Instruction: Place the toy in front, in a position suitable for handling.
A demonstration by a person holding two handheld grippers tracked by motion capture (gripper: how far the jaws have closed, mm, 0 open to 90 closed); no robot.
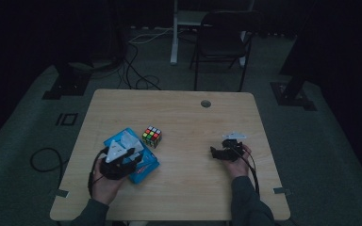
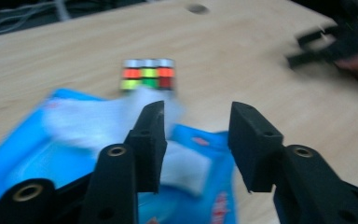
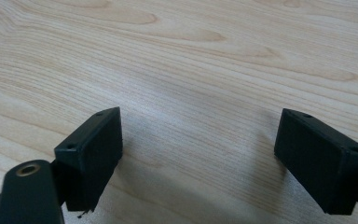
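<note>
A blue wipes packet (image 1: 146, 165) with a white sheet sticking out lies at the table's front left. A colourful puzzle cube (image 1: 152, 136) sits just beyond it. My left gripper (image 1: 131, 154) hovers over the packet with its jaws open. In the left gripper view the left gripper (image 2: 196, 112) has nothing between its pads; the packet (image 2: 51, 154) lies below and the cube (image 2: 148, 74) ahead. My right gripper (image 1: 219, 153) rests at the right, jaws open. In the right gripper view the right gripper (image 3: 200, 135) stands over bare wood.
The wooden table (image 1: 193, 122) has a round cable hole (image 1: 205, 103) near its far edge. A black chair (image 1: 221, 37) stands behind the table, and cables (image 1: 136, 75) run over the dark floor. The other hand's gripper (image 2: 310, 46) shows far right in the left gripper view.
</note>
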